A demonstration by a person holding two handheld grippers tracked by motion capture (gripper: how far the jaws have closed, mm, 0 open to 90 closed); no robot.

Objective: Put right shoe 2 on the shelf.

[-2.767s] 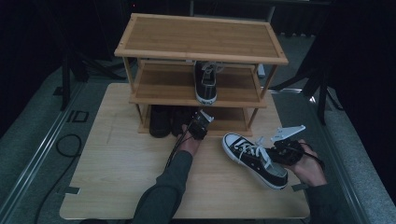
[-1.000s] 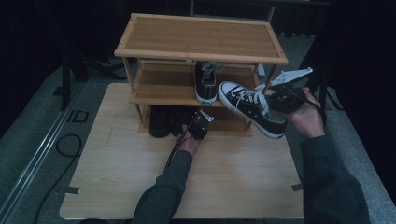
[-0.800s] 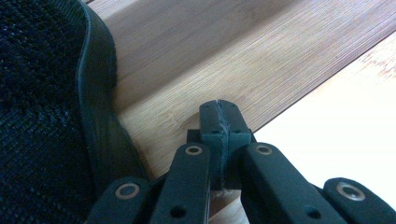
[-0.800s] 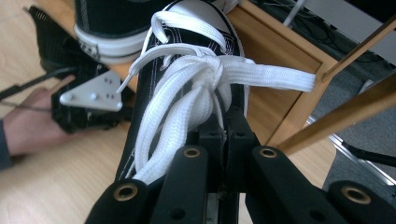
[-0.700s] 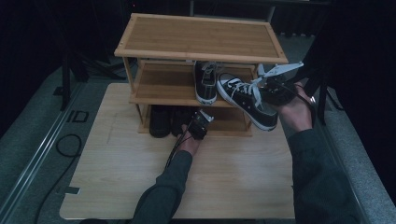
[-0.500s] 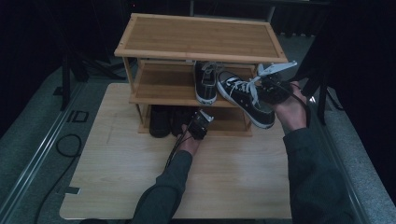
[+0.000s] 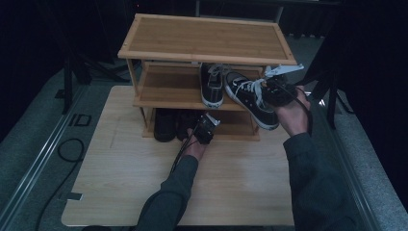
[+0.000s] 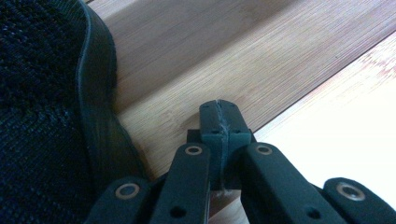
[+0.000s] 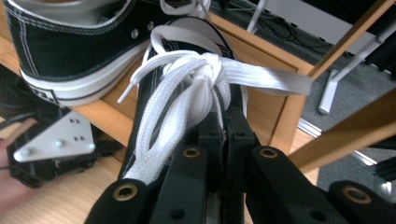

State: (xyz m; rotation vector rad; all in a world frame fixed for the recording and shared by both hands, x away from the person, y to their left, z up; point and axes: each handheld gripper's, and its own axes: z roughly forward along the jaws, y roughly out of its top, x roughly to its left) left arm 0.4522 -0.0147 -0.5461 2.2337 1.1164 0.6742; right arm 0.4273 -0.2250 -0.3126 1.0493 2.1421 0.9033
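A black sneaker with white laces (image 7: 250,98) is hanging tilted at the right end of the wooden rack's (image 7: 207,41) middle shelf, toe over the shelf, heel out toward the near right. The right gripper (image 7: 278,90) is clamping it by the lace knot (image 9: 205,70), jaws pinched tight on it. Just left of it, a matching sneaker (image 7: 210,85) is sitting on the same shelf. Lower down, the left gripper (image 7: 206,129) is resting at the bottom shelf, jaws pressed together on nothing, beside dark shoes (image 7: 166,124).

Dim high view, brighter gripper close-ups
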